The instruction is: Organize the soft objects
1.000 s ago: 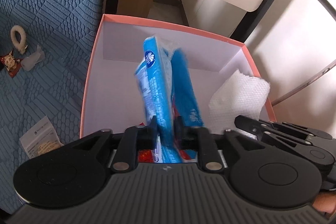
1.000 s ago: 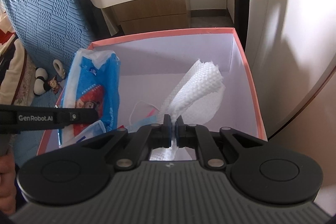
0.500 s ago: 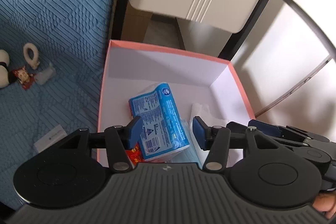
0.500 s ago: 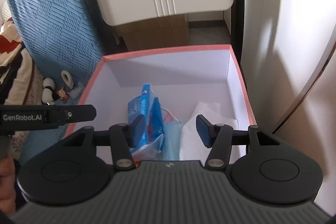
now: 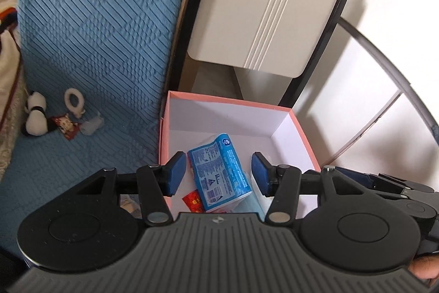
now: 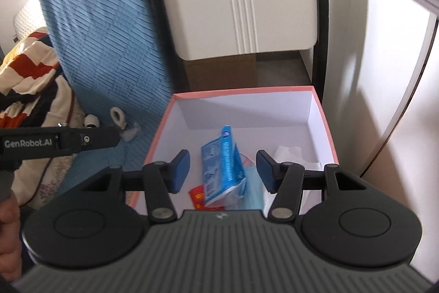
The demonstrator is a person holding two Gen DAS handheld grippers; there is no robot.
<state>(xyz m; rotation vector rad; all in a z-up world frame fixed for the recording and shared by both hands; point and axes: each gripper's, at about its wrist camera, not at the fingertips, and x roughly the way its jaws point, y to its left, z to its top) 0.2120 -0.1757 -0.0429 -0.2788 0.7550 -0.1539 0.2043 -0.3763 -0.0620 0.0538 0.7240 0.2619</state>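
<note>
While "GenRobot.AI" marks the left gripper (image 6: pixel 116 135), both it and the right gripper (image 6: pixel 222 169) gape empty.

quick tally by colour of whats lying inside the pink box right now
blue: 2 (tissue pack, light blue face mask)
white: 1 (paper towel)
red: 1 (small packet, partly hidden)
total: 4 visible in the pink box; more may lie hidden under the pack
</note>
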